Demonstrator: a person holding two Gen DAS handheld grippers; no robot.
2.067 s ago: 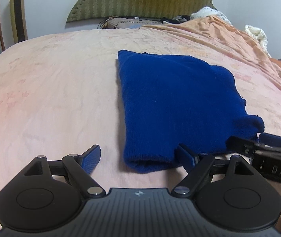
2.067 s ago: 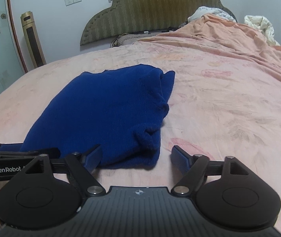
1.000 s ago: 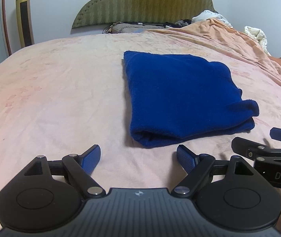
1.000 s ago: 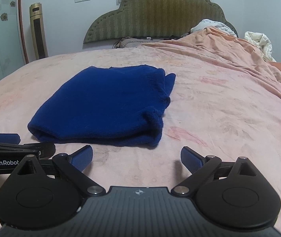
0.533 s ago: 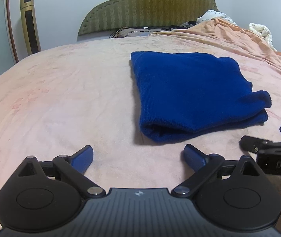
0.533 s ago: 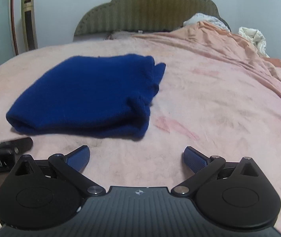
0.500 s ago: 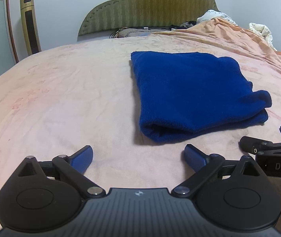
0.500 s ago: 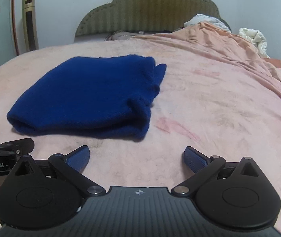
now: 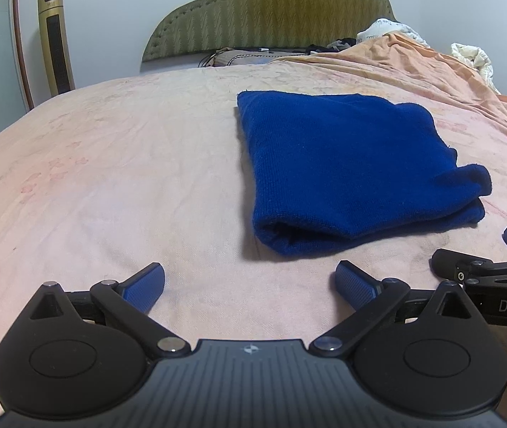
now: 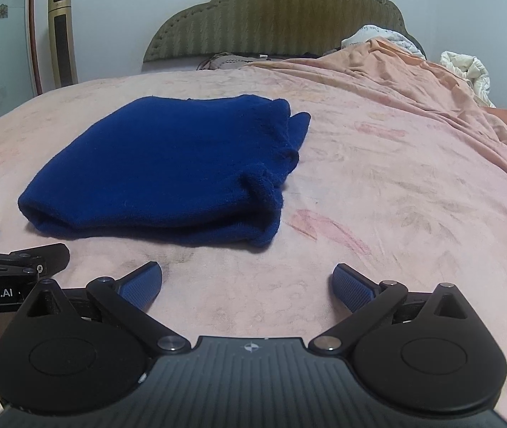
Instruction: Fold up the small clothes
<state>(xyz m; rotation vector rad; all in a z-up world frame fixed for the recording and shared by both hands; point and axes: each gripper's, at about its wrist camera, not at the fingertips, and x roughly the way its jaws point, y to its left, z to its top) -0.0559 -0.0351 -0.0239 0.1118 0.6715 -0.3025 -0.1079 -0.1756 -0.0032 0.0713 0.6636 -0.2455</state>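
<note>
A folded dark blue knit garment (image 9: 342,164) lies flat on the pink bed cover (image 9: 111,178); in the right wrist view it (image 10: 168,167) sits left of centre. My left gripper (image 9: 250,283) is open and empty, a short way in front of the garment's near left corner. My right gripper (image 10: 246,283) is open and empty, in front of the garment's near right corner. Each gripper's side shows in the other's view: the right one (image 9: 485,271) at the right edge, the left one (image 10: 11,256) at the left edge. Neither touches the garment.
A green padded headboard (image 9: 271,10) stands at the far end. A rumpled orange blanket (image 10: 414,82) and white bedding (image 10: 467,71) lie along the right side. A gold tower fan (image 9: 55,42) stands by the wall at left. Clothes are piled by the headboard (image 9: 246,57).
Both grippers have drawn back from the garment's near edge, which they reached two seconds ago, and stay open. The folded garment lies still.
</note>
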